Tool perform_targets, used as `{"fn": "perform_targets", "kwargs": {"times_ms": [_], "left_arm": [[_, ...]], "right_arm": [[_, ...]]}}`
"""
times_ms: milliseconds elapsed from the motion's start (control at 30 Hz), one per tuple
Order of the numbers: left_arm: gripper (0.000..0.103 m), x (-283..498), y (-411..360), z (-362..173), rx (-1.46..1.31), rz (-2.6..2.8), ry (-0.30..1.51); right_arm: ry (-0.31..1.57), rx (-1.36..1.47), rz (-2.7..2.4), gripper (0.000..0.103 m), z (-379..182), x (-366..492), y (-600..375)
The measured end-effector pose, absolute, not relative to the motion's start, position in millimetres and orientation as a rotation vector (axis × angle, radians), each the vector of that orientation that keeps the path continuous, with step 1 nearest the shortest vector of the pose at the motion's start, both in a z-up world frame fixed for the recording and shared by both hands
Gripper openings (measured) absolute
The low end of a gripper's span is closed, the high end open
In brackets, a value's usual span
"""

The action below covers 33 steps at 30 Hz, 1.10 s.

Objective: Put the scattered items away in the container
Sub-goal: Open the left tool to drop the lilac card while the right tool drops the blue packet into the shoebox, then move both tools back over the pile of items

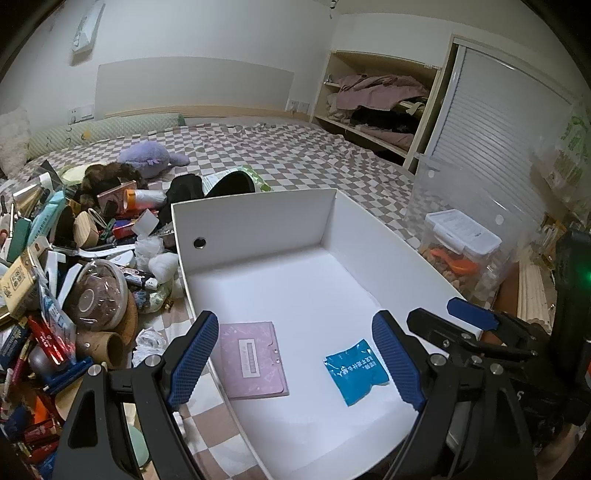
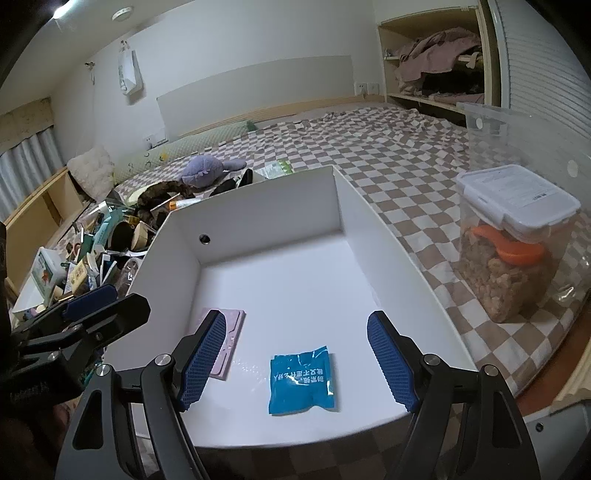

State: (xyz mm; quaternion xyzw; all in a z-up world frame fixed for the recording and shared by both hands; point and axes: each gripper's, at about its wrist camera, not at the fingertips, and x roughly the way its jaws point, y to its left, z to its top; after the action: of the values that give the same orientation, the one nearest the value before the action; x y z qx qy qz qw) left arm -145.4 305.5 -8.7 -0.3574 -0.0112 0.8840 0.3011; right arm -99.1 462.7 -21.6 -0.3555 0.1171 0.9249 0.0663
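Low in the frame, the left claw (image 1: 295,363) and right claw (image 2: 297,363) both hang spread, pinching nothing, over the white box (image 2: 258,206) on the bed (image 2: 388,158). Inside it lie a blue packet (image 2: 302,380) and pink card (image 1: 253,363). Scattered items (image 1: 66,266) crowd the frame's left.

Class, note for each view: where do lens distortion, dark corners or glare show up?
Left wrist view: white box walls bow outward, corners go black, clear lid in the clutter glints. Right wrist view: same bowing, a ceiling lamp flares top left.
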Motion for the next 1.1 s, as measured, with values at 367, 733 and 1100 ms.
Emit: {"fn": "perform_targets", "kwargs": {"times_ms": [367,733,1100], "left_arm": [[0.102,-120.4,276.9,12.4,-0.838,2.470,0.048],[0.103,-98.9,228.0,30.4,-0.747,2.642,0.119],[0.103,-77.9,180.3,50.0,-0.637,2.714,0.117]], "right_arm": [[0.313,-0.968,2.793,0.080,-0.7,-84.7,447.3],[0.221,-0.862,2.879,0.098,25.3,-72.3,412.0],[0.278,-0.675,3.009,0.103,44.6,-48.5,369.7]]}}
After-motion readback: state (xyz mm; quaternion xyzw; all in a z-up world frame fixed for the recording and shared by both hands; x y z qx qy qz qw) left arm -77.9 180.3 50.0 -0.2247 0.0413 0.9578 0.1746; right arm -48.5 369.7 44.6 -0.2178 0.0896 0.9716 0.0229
